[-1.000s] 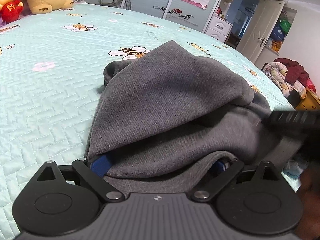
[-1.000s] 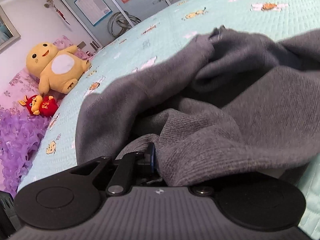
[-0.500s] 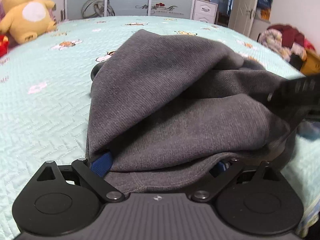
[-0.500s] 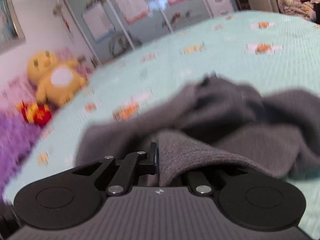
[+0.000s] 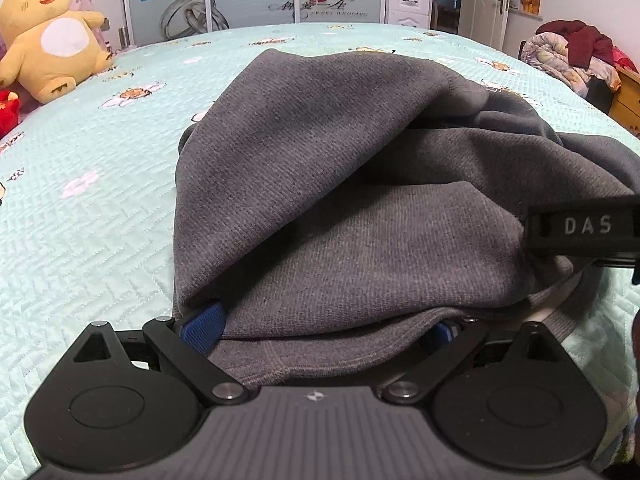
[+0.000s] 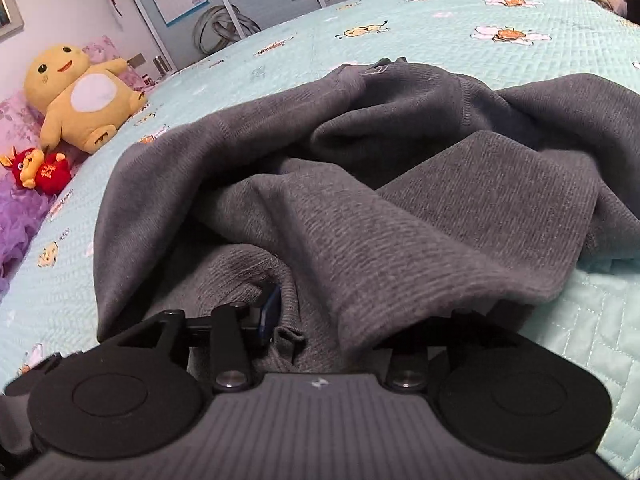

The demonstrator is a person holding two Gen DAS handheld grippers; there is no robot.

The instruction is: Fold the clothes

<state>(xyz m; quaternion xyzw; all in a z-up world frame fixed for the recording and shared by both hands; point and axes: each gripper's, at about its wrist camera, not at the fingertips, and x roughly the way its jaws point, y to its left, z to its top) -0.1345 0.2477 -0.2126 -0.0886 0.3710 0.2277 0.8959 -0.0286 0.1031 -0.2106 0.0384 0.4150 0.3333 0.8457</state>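
- Bunching in the centre of both views: grey sweater (image 5: 340, 184) sits on the teal bedspread (image 5: 80, 200), draped in loose layers, one big flap folded over twd the near edge. Not a flat, squared fold.
- Vs 1 s ago: in left wrist view the fabric fills more of the frame and the top flap spreads wider and higher, its upper edge now nr frame centre-top. In right wrist view the cloth that piled up high has dropped lower and flatter across the mid frame; more bedspread shows upper right.
- Meaning for task (a judgement): both near-edge grips are carrying the hem fwd over the body of the garment, so a fold is mid-way; layers are uneven, with a ridge in the mid of right wrist view that'd want smoothing.
- Left gripper (image 5: 320, 332), bottom centre: jaws set fairly wide, blue pads showing at each side, a broad band of hem lying betw them. Whether they really pinch it or it just lies there, can't tell.
- Right gripper (image 6: 332, 320), bottom centre: jaws nearly together, clamped on a wad of grey knit; one blue pad peeks out left of the wad. Its black body also pokes in at right edge of left wrist view, against the cloth.
- Outward: yellow plush toy (image 6: 80, 96) upper left, red plush (image 6: 40, 170) below it; heap of laundry (image 5: 576, 56) upper right.
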